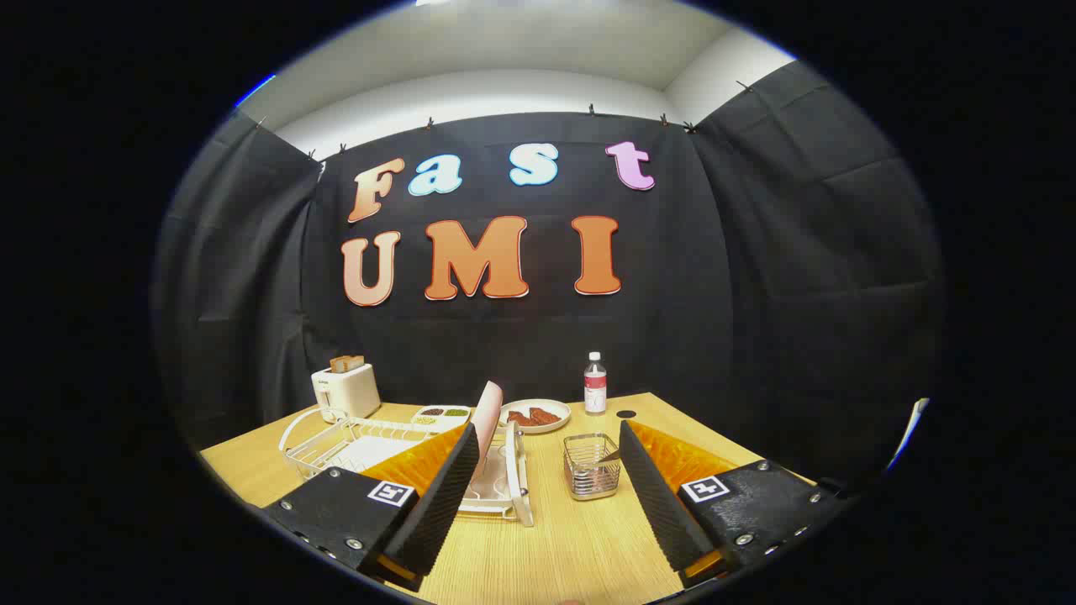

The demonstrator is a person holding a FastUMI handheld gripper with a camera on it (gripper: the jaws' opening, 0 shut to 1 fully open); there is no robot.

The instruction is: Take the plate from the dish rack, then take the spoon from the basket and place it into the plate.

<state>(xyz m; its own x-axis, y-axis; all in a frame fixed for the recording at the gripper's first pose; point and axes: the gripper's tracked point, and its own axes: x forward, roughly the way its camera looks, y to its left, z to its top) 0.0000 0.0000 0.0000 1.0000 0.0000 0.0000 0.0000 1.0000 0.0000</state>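
Observation:
A pink plate (488,415) stands on edge in the white dish rack (353,444), just beyond my left finger (437,496). A wire basket (592,467) sits on the wooden table (555,538) between my fingers and a little ahead of them; a spoon (607,459) leans inside it with its handle toward the right finger. My gripper (551,491) is open, held above the table short of both the rack and the basket, with nothing between its fingers.
A white toaster (346,388) with bread stands at the far left. Behind the rack lie a small tray of seasonings (440,413) and a plate with brown food (535,416). A water bottle (595,384) stands at the back.

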